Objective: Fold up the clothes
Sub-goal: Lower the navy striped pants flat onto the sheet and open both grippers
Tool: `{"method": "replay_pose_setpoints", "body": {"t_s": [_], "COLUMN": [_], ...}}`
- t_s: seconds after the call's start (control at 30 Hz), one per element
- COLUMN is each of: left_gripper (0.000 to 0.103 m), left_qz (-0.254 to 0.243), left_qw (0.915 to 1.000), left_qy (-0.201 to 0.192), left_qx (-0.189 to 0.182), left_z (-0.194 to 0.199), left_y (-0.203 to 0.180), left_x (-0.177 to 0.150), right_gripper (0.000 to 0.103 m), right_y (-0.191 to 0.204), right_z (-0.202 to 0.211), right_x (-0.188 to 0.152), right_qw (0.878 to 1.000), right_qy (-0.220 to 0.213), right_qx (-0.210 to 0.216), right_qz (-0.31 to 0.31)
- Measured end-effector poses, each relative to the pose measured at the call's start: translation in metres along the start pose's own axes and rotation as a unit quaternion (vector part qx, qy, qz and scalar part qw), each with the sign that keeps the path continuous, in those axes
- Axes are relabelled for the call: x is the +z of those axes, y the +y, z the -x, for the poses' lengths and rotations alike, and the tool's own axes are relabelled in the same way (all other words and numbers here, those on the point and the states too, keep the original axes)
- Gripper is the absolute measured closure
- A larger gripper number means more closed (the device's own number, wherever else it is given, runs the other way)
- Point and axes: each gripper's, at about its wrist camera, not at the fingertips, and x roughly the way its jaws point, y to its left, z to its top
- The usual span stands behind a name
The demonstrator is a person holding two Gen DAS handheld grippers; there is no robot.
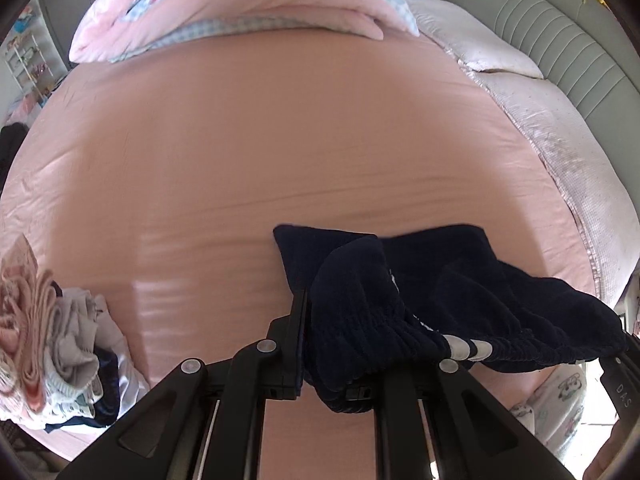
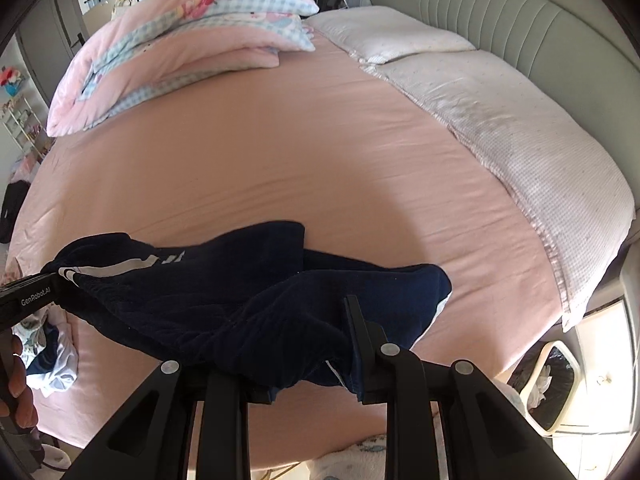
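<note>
My left gripper is pinched tight on the gathered elastic waistband of the navy shorts, and my right gripper is clamped on the same waistband further along, a thicker bunch of cloth wedged between those pads. Between the two grips the band sags in a shallow curve, its white stripes showing near the right-hand end in my left camera. From the band the legs drape away toward twelve o'clock and rest on the pink bedsheet. I judge the fabric light, limp and a little plush: it will not slip readily, yet it bunches and keeps no shape, so the waistband corners are the sound places to hold, pulled apart to flatten it. A heap of other clothes lies at nine o'clock in my left view, a folded quilt at eleven, pillows at two.
</note>
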Motion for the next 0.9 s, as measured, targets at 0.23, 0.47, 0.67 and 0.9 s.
{"method": "replay_pose_setpoints", "body": {"t_s": [0.23,0.47,0.67,0.9], "left_gripper": [0.092,0.091,0.085,0.072], "left_qz": [0.002,0.014,0.02,-0.013], "left_qw": [0.9987,0.9964,0.995,0.9953], "left_qy": [0.046,0.08,0.092,0.087], "left_qx": [0.023,0.025,0.032,0.039], "left_z": [-0.021,-0.033,-0.035,-0.026], "left_y": [0.003,0.012,0.017,0.012], "left_x": [-0.038,-0.07,-0.087,-0.105], "right_gripper": [0.079,0.079,0.078,0.069], "right_y": [0.006,0.009,0.012,0.014], "right_z": [-0.013,-0.028,-0.038,-0.048], "right_x": [-0.029,-0.043,-0.051,-0.065], "right_qw": [0.999,0.998,0.995,0.987], "right_qy": [0.032,0.063,0.089,0.146], "right_qx": [0.009,0.02,0.025,0.025], "right_qz": [0.004,0.016,0.034,0.055]}}
